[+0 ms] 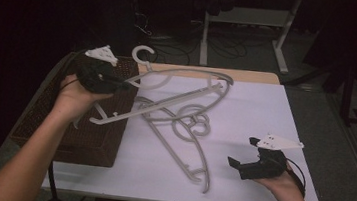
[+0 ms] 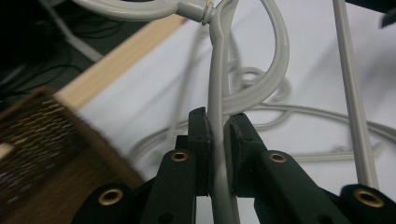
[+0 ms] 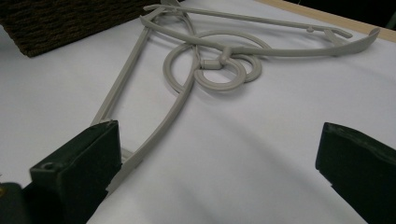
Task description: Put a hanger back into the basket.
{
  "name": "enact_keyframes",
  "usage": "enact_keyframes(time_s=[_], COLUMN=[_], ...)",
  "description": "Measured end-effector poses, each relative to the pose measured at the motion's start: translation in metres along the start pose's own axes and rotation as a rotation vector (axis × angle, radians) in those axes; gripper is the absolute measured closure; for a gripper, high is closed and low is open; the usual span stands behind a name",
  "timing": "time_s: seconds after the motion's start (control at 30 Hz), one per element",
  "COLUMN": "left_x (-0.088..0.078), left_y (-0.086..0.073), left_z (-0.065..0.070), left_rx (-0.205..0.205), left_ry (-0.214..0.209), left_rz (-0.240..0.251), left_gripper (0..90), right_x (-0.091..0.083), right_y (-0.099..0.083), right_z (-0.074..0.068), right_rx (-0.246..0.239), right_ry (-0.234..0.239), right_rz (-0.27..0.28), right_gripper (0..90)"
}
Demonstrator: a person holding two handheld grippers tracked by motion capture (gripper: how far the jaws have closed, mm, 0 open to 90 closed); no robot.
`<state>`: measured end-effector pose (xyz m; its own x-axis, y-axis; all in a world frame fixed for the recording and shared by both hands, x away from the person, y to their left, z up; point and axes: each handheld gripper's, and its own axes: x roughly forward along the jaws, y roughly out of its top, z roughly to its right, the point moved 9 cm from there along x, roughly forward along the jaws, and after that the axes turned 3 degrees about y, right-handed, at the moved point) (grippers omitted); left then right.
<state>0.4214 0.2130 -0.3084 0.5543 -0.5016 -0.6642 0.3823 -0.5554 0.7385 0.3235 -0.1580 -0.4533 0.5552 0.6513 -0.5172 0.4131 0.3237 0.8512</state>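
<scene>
Jaws of the left gripper [image 1: 118, 80] are clamped on a raised grey hanger [image 1: 178, 83] above the wicker basket [image 1: 93, 137], right gripper [image 1: 241, 155] gaping empty; snagging the hanger on the table [image 1: 181, 146] is risked.

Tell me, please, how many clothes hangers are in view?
2. One hanger is lifted, held by the left gripper beside the woven basket; the other hanger lies flat on the white table.
</scene>
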Motion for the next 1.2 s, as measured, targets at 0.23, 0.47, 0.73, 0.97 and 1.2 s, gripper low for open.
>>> enact_keyframes(time_s=[0.23,0.47,0.73,0.97,1.2], left_x=[-0.029,-0.051,-0.061,-0.061,-0.07], left_y=[-0.027,-0.057,-0.089,-0.117,-0.139], left_z=[-0.046,-0.081,-0.118,-0.146,-0.165], left_rx=[-0.063,-0.103,-0.152,-0.171,-0.193], left_ry=[0.086,0.161,0.266,0.352,0.425], left_rz=[0.006,0.001,-0.023,-0.067,-0.086], left_gripper=[81.0,81.0,81.0,81.0,81.0], right_x=[0.001,0.002,0.003,0.003,0.003], right_y=[0.0,-0.001,-0.001,-0.001,-0.001], right_z=[0.001,0.001,0.001,0.002,0.002], right_rx=[0.004,0.002,0.003,0.006,0.007], right_ry=[-0.005,-0.003,-0.005,-0.006,-0.006], right_rz=[-0.002,-0.008,-0.01,-0.011,-0.011], right_gripper=[0.0,0.0,0.0,0.0,0.0])
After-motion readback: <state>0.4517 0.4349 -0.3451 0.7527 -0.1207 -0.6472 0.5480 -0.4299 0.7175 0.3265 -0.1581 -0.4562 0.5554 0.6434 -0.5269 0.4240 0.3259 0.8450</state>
